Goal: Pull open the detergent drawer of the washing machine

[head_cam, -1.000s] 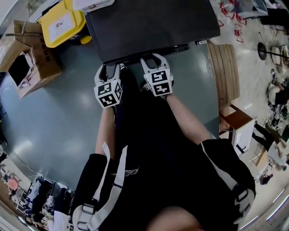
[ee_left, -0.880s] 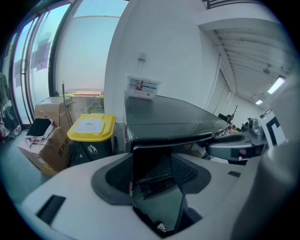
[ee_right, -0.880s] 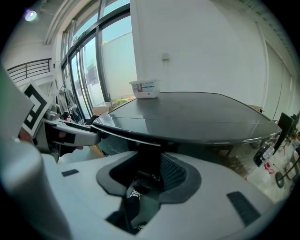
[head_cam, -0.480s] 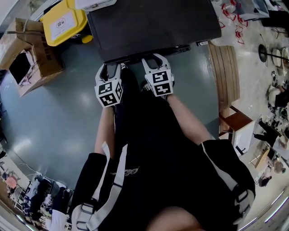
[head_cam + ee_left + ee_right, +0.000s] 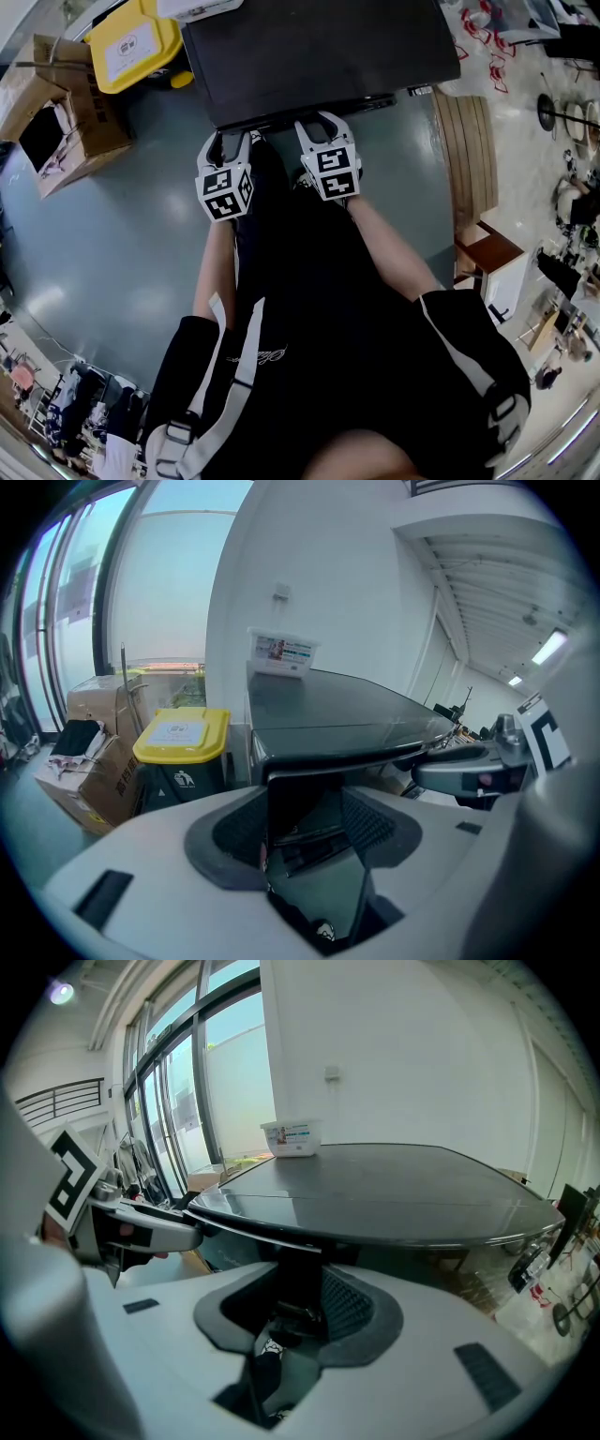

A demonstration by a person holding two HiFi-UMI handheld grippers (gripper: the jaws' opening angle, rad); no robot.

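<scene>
Slip risk: right gripper [image 5: 319, 122] jaws have just been closing on the washing machine [image 5: 319, 52] front panel [image 5: 281, 118] edge, not visibly biting, left gripper [image 5: 227, 141] gaping wide; you pull early, detergent drawer stays shut in that panel.

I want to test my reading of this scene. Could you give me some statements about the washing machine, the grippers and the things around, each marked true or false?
1. Both the left gripper and right gripper are at the machine's front edge. True.
2. The bin has a yellow lid. True.
3. The white box stands on the floor. False: it stands on the machine's top.
4. The left gripper's jaws are together. False: they stand apart.
</scene>
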